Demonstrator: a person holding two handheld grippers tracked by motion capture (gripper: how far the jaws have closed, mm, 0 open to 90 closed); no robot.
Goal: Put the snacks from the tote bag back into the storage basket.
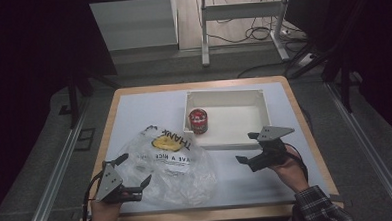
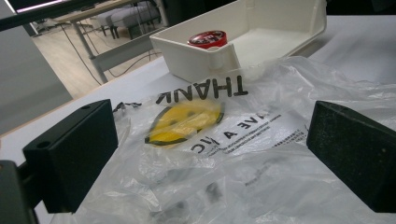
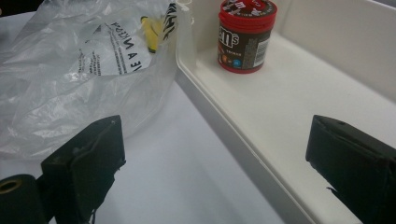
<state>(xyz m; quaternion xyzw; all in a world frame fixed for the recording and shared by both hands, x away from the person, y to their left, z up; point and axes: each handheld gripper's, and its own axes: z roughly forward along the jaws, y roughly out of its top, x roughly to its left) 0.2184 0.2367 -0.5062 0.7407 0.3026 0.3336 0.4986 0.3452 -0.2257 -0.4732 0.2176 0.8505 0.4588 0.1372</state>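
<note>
A crumpled clear plastic bag with black print and a yellow smiley lies on the near left of the table. My left gripper sits at its near left edge, open, its jaws wide on either side of the film without pressing it. A red-lidded brown candy can stands upright in the left end of a white bin. My right gripper hovers open just in front of the bin's near wall. In the right gripper view its jaws straddle the bin's rim, with the can farther ahead.
The white tabletop has a wooden border. A metal desk frame and cables stand on the floor beyond the far edge. In the left gripper view the bin and the can lie beyond the bag.
</note>
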